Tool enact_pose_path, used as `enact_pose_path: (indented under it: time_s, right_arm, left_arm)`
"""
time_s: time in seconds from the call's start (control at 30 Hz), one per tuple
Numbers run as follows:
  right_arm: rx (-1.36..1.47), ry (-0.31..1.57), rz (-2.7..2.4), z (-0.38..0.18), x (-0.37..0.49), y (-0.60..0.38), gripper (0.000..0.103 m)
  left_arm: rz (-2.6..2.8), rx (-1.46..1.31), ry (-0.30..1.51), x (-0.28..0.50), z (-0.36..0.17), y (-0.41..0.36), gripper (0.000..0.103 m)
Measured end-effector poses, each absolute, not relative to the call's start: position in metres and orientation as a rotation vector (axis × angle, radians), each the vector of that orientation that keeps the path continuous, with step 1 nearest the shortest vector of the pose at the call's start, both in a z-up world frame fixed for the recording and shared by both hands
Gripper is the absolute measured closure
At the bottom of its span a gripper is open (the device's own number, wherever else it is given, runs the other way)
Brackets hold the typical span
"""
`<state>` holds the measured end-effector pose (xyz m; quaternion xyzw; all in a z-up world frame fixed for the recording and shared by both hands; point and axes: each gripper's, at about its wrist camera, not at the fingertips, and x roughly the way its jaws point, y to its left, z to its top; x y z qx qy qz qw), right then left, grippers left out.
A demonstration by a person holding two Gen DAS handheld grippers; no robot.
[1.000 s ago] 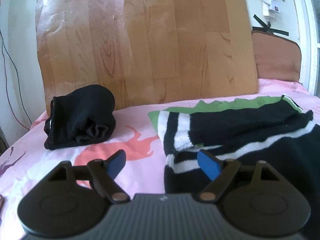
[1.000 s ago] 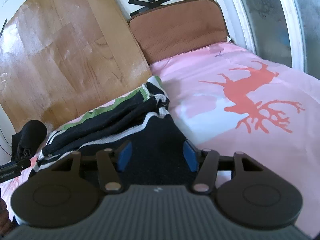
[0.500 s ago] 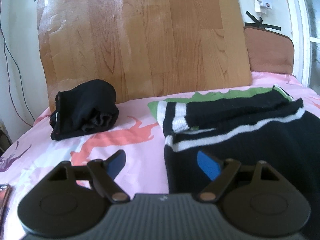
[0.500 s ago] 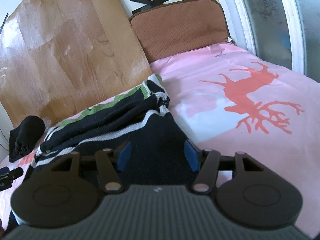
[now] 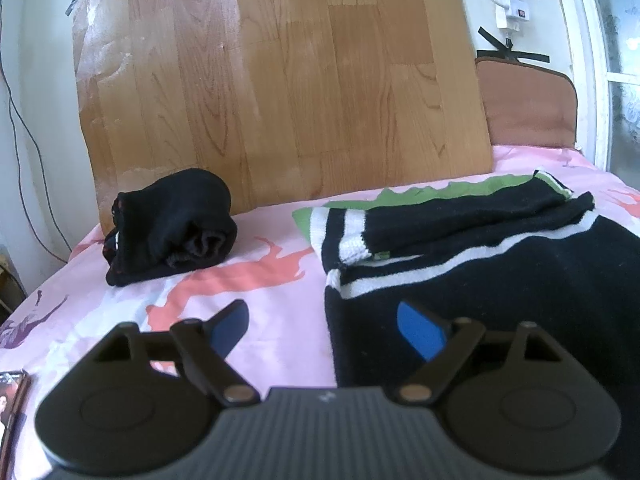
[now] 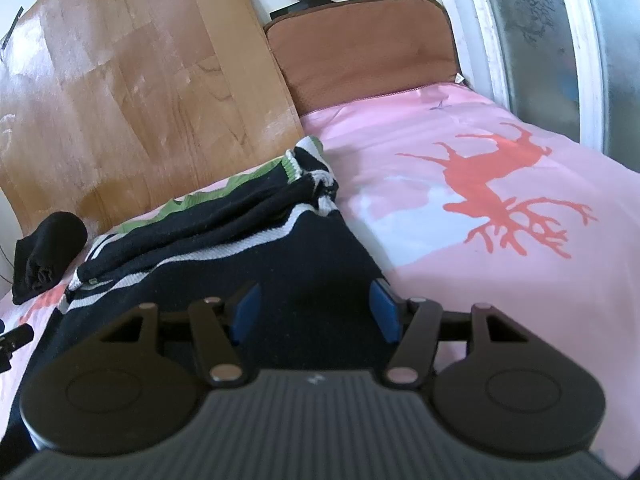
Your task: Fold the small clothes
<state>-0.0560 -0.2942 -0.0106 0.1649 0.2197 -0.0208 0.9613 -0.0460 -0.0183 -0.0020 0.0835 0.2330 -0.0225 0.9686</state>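
Change: since a second earlier the left tool (image 5: 322, 326) had shifted sideways, so the rolled black garment (image 5: 172, 226) and the sweater's folded edge sat further right in its view; the right tool's view was nearly unchanged.
Left tool: released and opening, its blue pads (image 5: 418, 334) spread wide; the sweater's left edge lay below the gap, with no pad pressing on it.
Right tool (image 6: 316, 306): released and opening, its blue pads (image 6: 384, 310) apart over the black body of the sweater, neither pad seen pinching the cloth.
Sweater (image 5: 500, 276): black knit with white stripes and a green band, lying flat on the bed, partly folded, the sleeves laid across its far part; in the left view it filled the 1 to 4 o'clock area, in the right view (image 6: 248, 248) it ran from centre to 9 o'clock.
Rolled black garment: a finished bundle on the bed at 10 o'clock in the left view, well apart from the sweater; at 9 o'clock in the right view (image 6: 46, 254).
Bed sheet (image 6: 500, 280): pink with red deer prints.
Wood-grain board (image 5: 280, 80): leaning upright behind the bed at 12 o'clock.
Brown cushion (image 6: 364, 46): upright at the bed's far end, beside the board.
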Motion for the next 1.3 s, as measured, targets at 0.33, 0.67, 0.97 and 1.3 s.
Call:
enact_pose_path:
  time_s: [0.33,0.67,0.97,1.3]
  right_arm:
    - [0.322,0.444,-0.054,-0.011,-0.055,-0.286,0.036]
    - [0.320,0.444,-0.055,-0.011,-0.055,-0.284,0.035]
    - [0.322,0.443,-0.058,-0.010,-0.056,-0.283,0.035]
    - [0.322,0.443,-0.058,-0.010,-0.056,-0.283,0.035]
  left_arm:
    - [-0.069,0.160,0.455,-0.050,-0.001,-0.018,0.017]
    - [-0.075,0.153,0.452,-0.050,-0.001,-0.017,0.017]
    - [-0.076,0.156,0.450,-0.050,-0.001,-0.017,0.017]
    - [-0.079,0.157,0.447,-0.050,0.000,-0.017,0.016]
